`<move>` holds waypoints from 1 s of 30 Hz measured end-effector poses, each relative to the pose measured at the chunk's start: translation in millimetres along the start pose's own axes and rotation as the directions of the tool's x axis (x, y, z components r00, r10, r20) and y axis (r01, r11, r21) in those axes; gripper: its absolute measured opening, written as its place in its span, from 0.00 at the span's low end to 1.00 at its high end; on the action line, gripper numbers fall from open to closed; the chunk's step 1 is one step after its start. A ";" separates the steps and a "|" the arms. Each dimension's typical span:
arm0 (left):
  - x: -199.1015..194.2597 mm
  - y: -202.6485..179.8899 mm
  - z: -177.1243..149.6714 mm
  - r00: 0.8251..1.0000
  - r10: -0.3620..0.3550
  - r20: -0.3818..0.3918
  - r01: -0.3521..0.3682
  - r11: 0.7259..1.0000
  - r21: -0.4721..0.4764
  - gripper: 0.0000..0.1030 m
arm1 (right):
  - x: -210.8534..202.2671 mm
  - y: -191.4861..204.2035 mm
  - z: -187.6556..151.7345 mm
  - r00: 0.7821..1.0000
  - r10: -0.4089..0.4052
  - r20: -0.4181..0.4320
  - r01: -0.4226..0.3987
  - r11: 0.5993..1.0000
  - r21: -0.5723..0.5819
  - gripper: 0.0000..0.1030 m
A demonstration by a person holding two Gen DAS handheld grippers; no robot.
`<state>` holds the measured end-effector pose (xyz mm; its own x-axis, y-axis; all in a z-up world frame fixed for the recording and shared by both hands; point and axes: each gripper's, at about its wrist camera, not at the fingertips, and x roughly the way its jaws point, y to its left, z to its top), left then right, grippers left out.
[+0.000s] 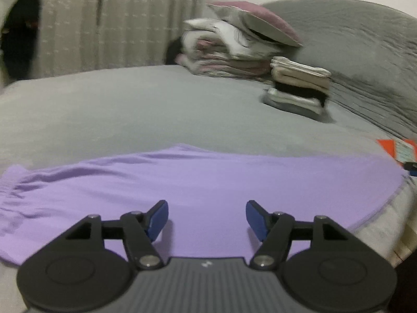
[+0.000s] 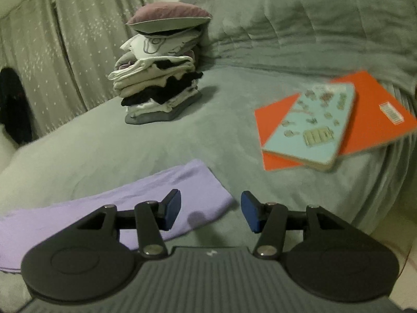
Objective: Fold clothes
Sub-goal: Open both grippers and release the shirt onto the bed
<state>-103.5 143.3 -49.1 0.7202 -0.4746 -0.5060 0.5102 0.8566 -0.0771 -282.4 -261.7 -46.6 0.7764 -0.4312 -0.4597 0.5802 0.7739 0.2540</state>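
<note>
A lilac garment (image 1: pixel 198 182) lies spread flat on the grey bed (image 1: pixel 130 109), its gathered waistband at the far left. My left gripper (image 1: pixel 207 219) hovers open just above the middle of the cloth, holding nothing. In the right wrist view the garment's right end (image 2: pixel 182 190) lies under the left finger. My right gripper (image 2: pixel 210 212) is open and empty over that corner and the grey bedcover (image 2: pixel 182 140). A stack of folded clothes (image 1: pixel 299 86) (image 2: pixel 159 91) stands farther back on the bed.
An orange book (image 2: pixel 365 120) with a pale blue notebook (image 2: pixel 312 125) on top lies on the bed to the right. A purple cushion (image 2: pixel 169 17) tops piled linen behind the folded stack. Curtains (image 1: pixel 117 20) hang beyond the bed. A rumpled grey blanket (image 1: pixel 351 39) rises at the back right.
</note>
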 end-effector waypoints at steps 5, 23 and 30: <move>4.9 24.6 -3.1 0.990 0.138 -0.008 -0.138 0.990 0.007 0.65 | 15.4 23.6 -4.9 1.000 -0.017 0.007 0.017 0.996 -0.087 0.54; -25.6 74.5 -4.9 0.929 0.371 -0.006 -0.369 0.923 -0.110 0.72 | 27.6 5.8 -7.9 0.987 -0.155 0.047 0.157 0.986 -0.053 0.56; -26.4 37.0 18.7 0.943 0.331 0.032 -0.328 0.941 -0.077 0.75 | 19.2 -1.9 0.1 0.974 -0.218 0.056 0.218 0.976 0.006 0.62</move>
<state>-94.8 183.7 -22.5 0.8633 -0.1702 -0.4751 0.2079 0.9778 0.0275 -268.5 -271.5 -55.8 0.6439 -0.6144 -0.4560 0.7367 0.6588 0.1525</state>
